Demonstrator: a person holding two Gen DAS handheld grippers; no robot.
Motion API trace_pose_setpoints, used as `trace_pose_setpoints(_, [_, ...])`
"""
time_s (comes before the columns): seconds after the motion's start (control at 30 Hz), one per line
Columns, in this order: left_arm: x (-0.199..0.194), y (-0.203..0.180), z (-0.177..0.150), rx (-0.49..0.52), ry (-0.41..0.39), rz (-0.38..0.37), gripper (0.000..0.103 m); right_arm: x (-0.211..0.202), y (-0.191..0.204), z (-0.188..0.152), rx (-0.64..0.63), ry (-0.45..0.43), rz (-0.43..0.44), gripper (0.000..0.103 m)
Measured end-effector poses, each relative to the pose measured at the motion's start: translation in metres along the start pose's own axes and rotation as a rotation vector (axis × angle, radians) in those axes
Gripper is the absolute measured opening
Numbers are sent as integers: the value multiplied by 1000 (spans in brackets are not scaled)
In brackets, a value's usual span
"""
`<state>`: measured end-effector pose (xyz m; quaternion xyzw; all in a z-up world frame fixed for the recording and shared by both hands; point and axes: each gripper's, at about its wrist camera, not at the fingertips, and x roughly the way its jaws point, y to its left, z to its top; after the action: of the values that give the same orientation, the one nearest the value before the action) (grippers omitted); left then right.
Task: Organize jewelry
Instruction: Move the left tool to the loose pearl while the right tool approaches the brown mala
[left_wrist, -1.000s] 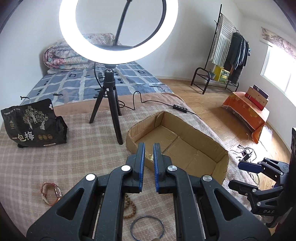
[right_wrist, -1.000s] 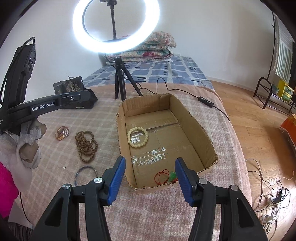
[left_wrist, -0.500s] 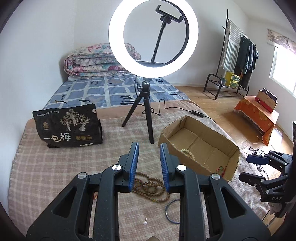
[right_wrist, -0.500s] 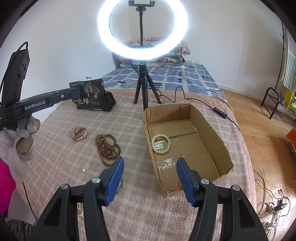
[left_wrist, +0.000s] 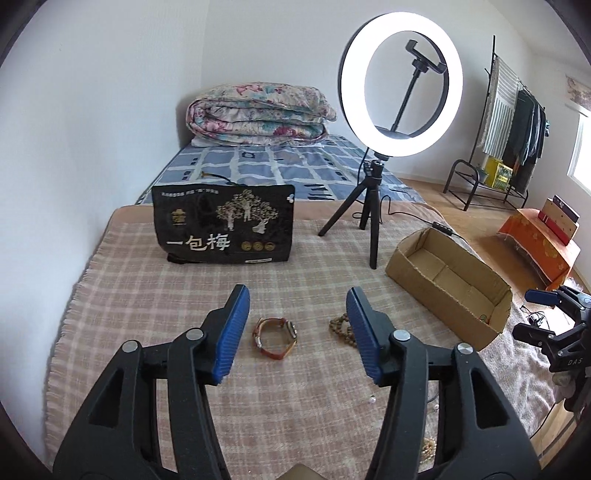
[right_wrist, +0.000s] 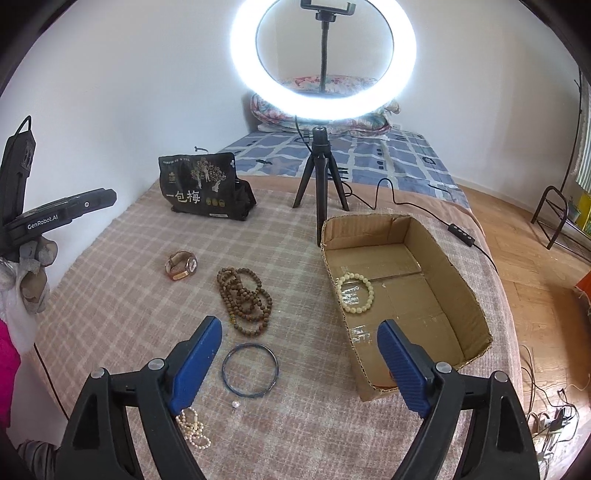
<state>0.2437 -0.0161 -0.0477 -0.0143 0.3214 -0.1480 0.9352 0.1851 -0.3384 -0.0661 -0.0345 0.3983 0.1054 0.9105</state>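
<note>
On the checked blanket lies a brown-strapped watch (left_wrist: 275, 338) (right_wrist: 181, 265), framed by my left gripper (left_wrist: 295, 295), whose jaws are opening with nothing pressed between them. A string of brown wooden beads (right_wrist: 244, 301) (left_wrist: 341, 325) lies to its right. My right gripper (right_wrist: 297, 332) hovers over a thin dark bangle (right_wrist: 250, 370); its jaws are opening too and hold nothing. A pearl strand (right_wrist: 192, 428) and a loose pearl (right_wrist: 235, 404) lie near its left finger. The cardboard box (right_wrist: 448, 269) (left_wrist: 452, 314) holds a cream bead bracelet (right_wrist: 354, 293).
A ring light on a black tripod (right_wrist: 320, 173) (left_wrist: 373, 206) stands behind the box, its cable trailing off to the right. A black printed bag (left_wrist: 224, 229) (right_wrist: 201, 188) stands at the back left. Beyond the blanket is a bed with folded quilts (left_wrist: 258, 114).
Both grippers have opened wider. The left view swung left from the box to the watch and wooden beads. The right view slid left off the box to the bangle.
</note>
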Motion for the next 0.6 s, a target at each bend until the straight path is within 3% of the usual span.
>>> trace_pose_setpoints(0.23, [-5, 20, -29, -37, 33, -10, 57, 10, 16, 0, -17, 18, 29, 94])
trace_pose_setpoints(0.6, [14, -11, -77, -11, 114, -128, 57, 44, 32, 10, -20, 50, 129, 94])
